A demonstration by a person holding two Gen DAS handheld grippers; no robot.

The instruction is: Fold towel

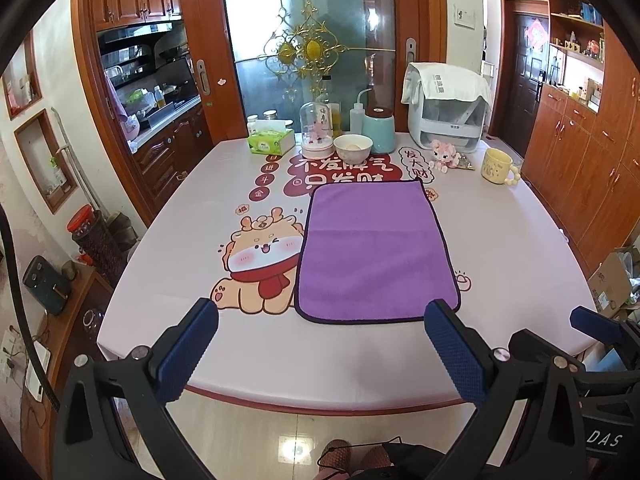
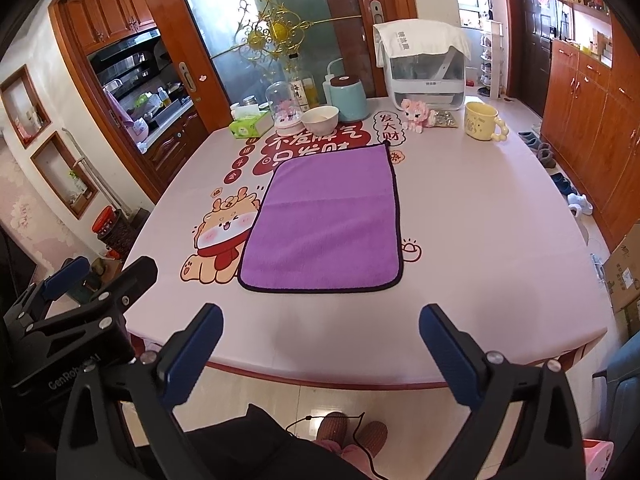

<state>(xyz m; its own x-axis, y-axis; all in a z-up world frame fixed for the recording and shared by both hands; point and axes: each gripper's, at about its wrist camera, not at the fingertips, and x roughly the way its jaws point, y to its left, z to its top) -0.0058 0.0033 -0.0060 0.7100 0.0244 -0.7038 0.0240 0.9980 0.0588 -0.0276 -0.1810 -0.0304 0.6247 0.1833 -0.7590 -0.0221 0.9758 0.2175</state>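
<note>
A purple towel [image 1: 376, 252] with a dark hem lies flat and spread out on the pink table [image 1: 512, 248]; it also shows in the right wrist view [image 2: 328, 224]. My left gripper [image 1: 320, 344] is open and empty, held over the table's near edge, just short of the towel's near hem. My right gripper [image 2: 320, 348] is open and empty, also at the near edge, a little back from the towel. The right gripper shows at the lower right of the left wrist view [image 1: 592, 320], and the left gripper at the lower left of the right wrist view [image 2: 72, 276].
Along the far side of the table stand a tissue box [image 1: 271, 142], a glass dome [image 1: 316, 130], a white bowl [image 1: 353, 148], a teal canister [image 1: 379, 128], a white appliance [image 1: 448, 108], a pink toy [image 1: 442, 156] and a yellow mug [image 1: 498, 166]. Wooden cabinets [image 1: 580, 152] stand at right.
</note>
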